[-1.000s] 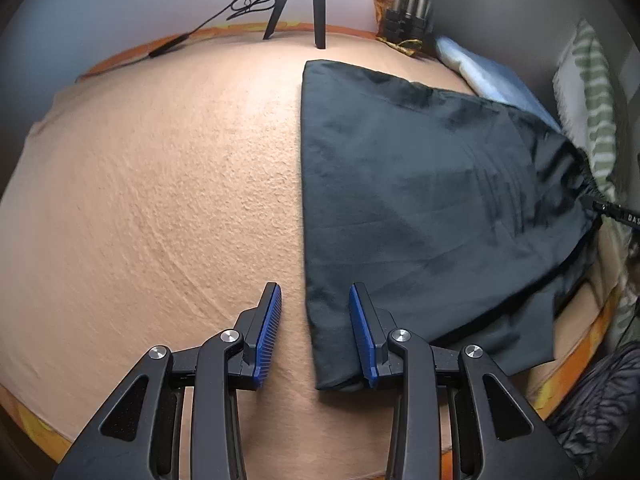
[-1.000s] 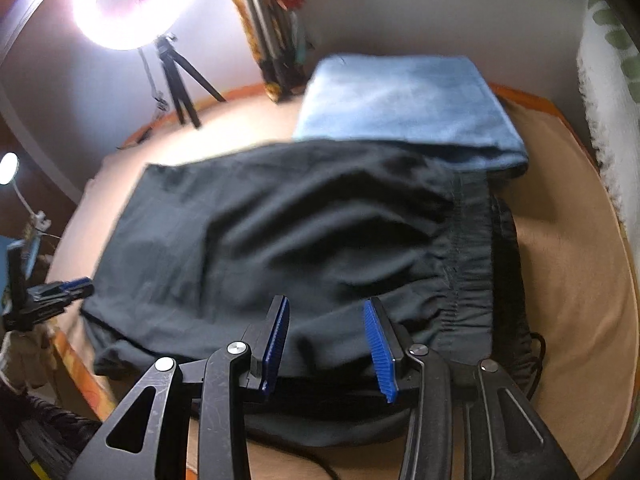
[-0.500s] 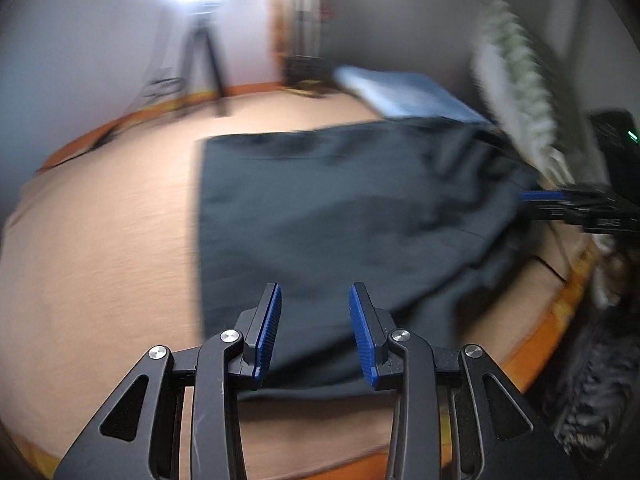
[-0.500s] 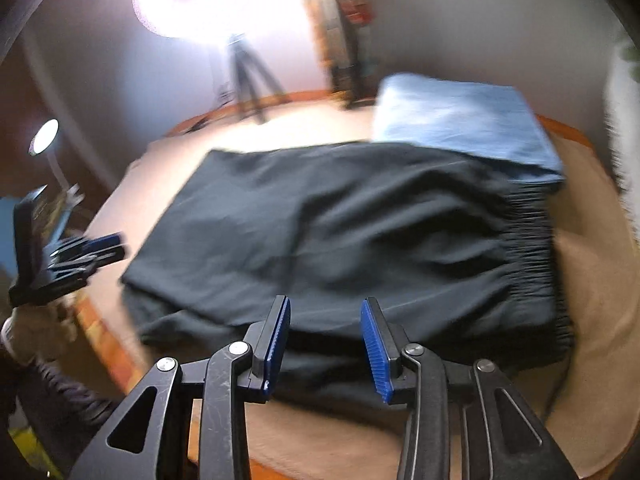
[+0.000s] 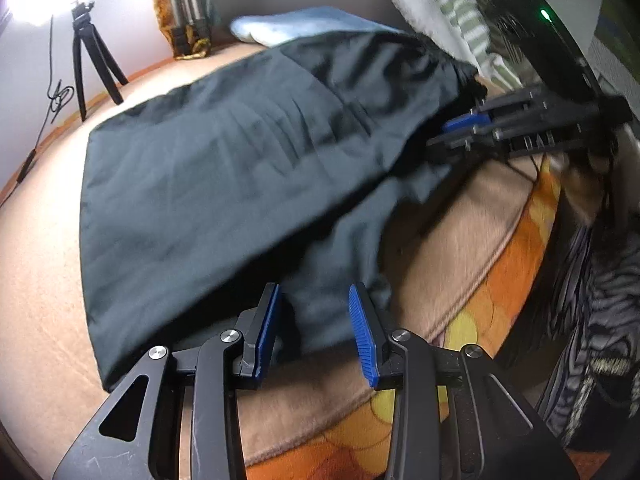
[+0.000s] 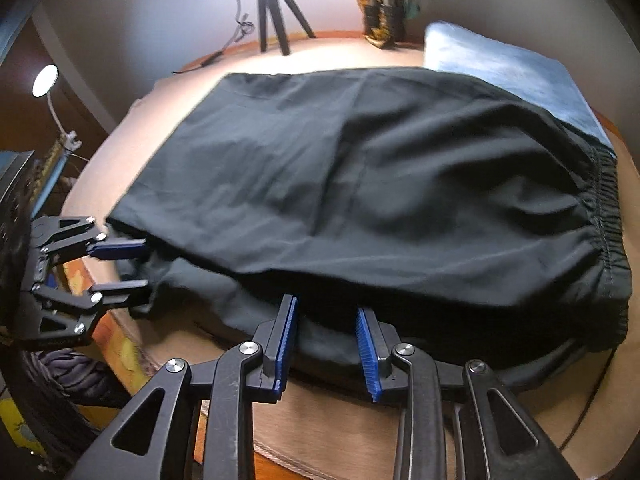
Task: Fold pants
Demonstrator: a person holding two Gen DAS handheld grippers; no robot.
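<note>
Dark pants [image 5: 224,168] lie folded lengthwise on the tan bed, one leg over the other. My left gripper [image 5: 314,306] is open at the near hem end, its jaws on either side of the lower layer's corner. My right gripper [image 6: 326,318] is open at the near long edge of the pants [image 6: 380,184], jaws astride the lower layer. The elastic waistband [image 6: 608,216] is at the right. Each gripper shows in the other's view: the right one [image 5: 460,132] by the waist, the left one [image 6: 134,268] at the hem.
A folded blue towel [image 6: 520,76] lies behind the waistband. A small tripod [image 6: 276,8] and cable stand at the bed's far edge. A striped pillow [image 5: 452,12] is by the wall. The orange bed edge [image 5: 516,280] drops off close to both grippers.
My left gripper has swung from the far side of the hem round to the near corner. My right gripper has slid left along the near edge. Both stayed open.
</note>
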